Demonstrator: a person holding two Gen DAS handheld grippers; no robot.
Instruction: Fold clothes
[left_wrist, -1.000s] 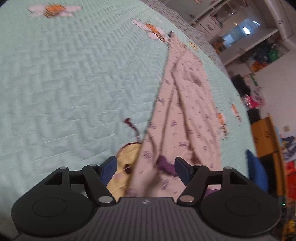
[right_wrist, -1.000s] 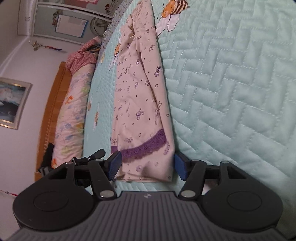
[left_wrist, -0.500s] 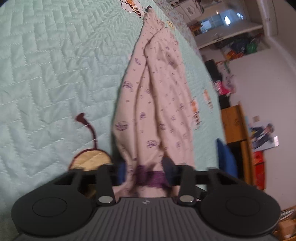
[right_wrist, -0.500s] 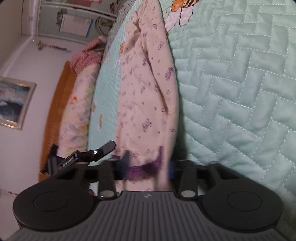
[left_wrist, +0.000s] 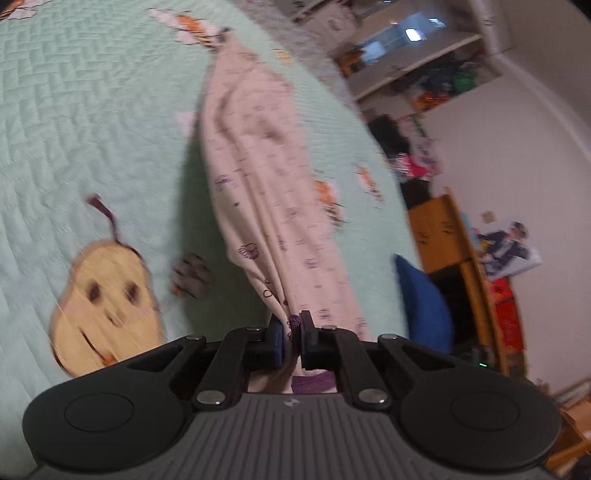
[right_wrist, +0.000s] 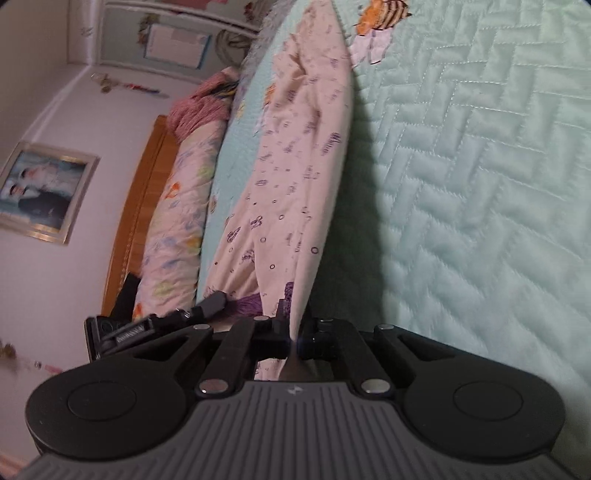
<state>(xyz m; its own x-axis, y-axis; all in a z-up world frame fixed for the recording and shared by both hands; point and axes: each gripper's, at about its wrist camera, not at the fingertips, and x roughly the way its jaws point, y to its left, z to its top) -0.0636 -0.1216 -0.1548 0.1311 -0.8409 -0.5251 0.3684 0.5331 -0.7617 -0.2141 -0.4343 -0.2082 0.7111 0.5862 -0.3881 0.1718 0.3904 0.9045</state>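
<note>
A long pale pink garment with small purple prints and a purple lace hem lies stretched away from me on a mint quilted bedspread. My left gripper has its jaws closing on the near hem end. The cloth is pinched between the blue pads and raised off the bed. In the right wrist view the same garment runs up the bedspread. There my right gripper has its jaws closing on a fold of the hem edge, and the cloth is squeezed between the pads.
A floral bolster and a red knitted cloth lie along a wooden headboard. A black tool part pokes in beside my right gripper. Past the bed's edge are a blue cushion and a wooden cabinet.
Both grippers went from wide open around the hem to closed on it. The near end of the garment has bunched and lifted, and the left view has swung and risen.
</note>
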